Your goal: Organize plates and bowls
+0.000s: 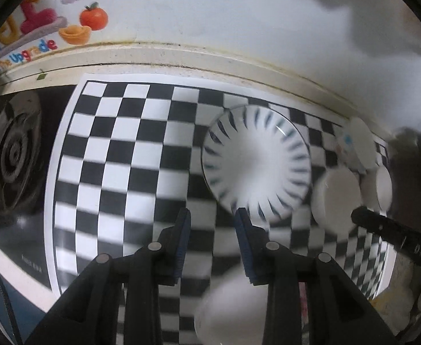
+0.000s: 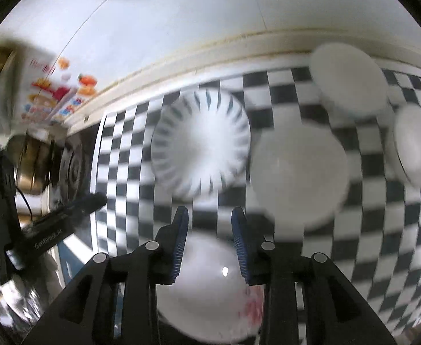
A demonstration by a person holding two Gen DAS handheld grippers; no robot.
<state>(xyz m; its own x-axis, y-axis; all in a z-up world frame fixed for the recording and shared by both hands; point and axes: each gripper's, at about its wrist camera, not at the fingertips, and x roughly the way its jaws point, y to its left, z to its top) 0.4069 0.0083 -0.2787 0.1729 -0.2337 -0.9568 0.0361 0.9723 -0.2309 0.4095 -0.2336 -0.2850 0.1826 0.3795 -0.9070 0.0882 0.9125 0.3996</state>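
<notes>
A white bowl with dark radial stripes (image 1: pixel 256 162) sits on the checkered mat (image 1: pixel 118 149); it also shows in the right wrist view (image 2: pixel 200 143). My left gripper (image 1: pixel 212 218) is open and empty, just short of its near rim. My right gripper (image 2: pixel 209 215) is open, above a white bowl with red marks (image 2: pixel 210 290) that lies below its fingers. A plain white dish (image 2: pixel 299 166) sits right of the striped bowl. Two more white dishes (image 2: pixel 351 83) (image 2: pixel 417 146) lie at the far right. Both views are blurred.
A gas burner (image 1: pixel 12 155) lies left of the mat. A cream ledge (image 1: pixel 181 54) and white wall run behind. The other gripper shows at the right edge in the left view (image 1: pixel 394 230) and at the left in the right view (image 2: pixel 52 230).
</notes>
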